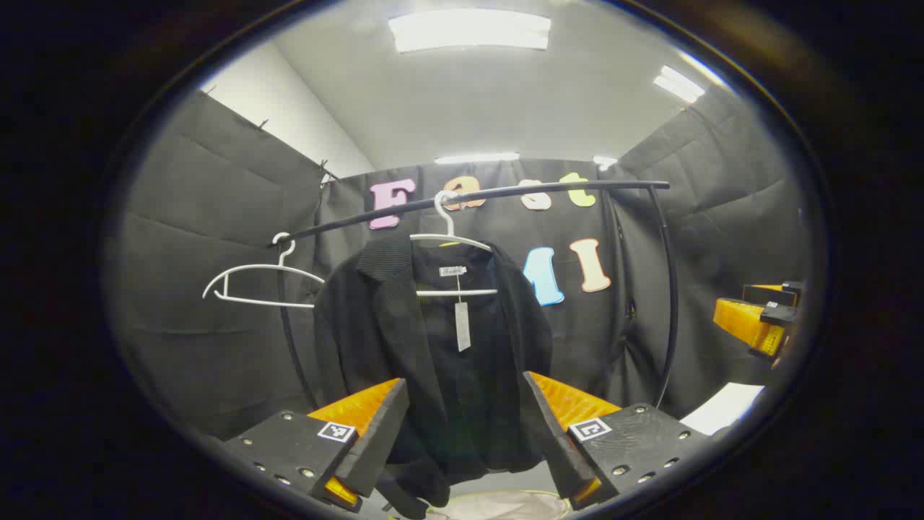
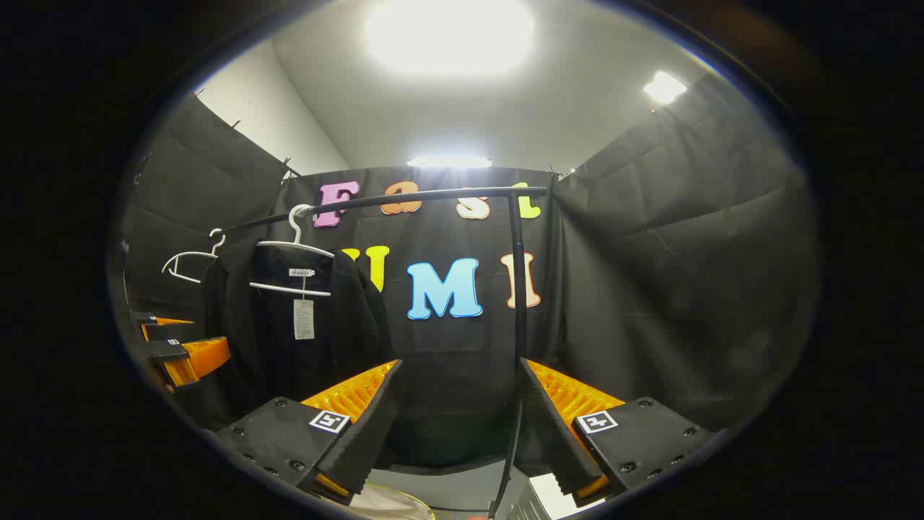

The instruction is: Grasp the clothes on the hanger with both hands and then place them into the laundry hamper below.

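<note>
Black jacket (image 1: 433, 347) hangs open on white hanger (image 1: 451, 242).

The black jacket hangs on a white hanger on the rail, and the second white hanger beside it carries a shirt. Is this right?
Not quite. The black jacket does hang on a white hanger on the rail, but the second white hanger beside it carries nothing; it is bare. The left gripper view shows this.

Right gripper view: right tongs (image 2: 462, 426) spread wide, nothing between the fingers. Black jacket (image 2: 289, 332) hangs on a white hanger (image 2: 294, 249) from the black rail (image 2: 404, 198), upper left; a paper tag (image 2: 304, 319) dangles at its collar. An empty hanger (image 2: 189, 263) hangs farther left. Left tongs (image 2: 180, 354) at the left edge, near the jacket.
</note>
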The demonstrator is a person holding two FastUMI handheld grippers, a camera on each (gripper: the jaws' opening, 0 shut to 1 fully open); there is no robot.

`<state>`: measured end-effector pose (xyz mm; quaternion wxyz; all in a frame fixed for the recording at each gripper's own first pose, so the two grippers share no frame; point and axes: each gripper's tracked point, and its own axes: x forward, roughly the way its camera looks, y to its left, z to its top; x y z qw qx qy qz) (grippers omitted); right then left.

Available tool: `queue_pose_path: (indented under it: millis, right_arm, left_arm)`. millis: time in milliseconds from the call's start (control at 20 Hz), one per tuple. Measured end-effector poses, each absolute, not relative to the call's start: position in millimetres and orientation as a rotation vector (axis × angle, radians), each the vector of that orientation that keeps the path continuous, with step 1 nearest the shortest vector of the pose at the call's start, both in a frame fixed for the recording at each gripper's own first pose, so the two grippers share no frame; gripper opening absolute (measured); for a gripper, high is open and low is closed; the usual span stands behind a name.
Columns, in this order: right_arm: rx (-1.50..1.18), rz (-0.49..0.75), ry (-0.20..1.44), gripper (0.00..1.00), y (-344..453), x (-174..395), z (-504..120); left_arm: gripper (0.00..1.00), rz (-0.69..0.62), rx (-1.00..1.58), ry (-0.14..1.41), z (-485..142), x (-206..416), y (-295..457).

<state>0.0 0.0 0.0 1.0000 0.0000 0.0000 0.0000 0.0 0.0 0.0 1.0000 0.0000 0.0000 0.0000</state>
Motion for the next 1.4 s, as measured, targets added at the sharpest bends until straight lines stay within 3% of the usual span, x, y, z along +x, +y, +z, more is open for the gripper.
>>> queue_pose_path:
  millis: [900,1400]
  right_arm:
    - [0.001,-0.031,0.038,0.98,-1.8,-11.1,-12.3]
    - [0.006,0.008,0.017,0.97,44.6,-0.8,2.3]
  left_arm:
    - [0.92,0.009,0.023,-0.018,1.8,-4.7,9.8]
    - [0.92,0.025,0.048,-0.053,16.6,2.1,48.1]
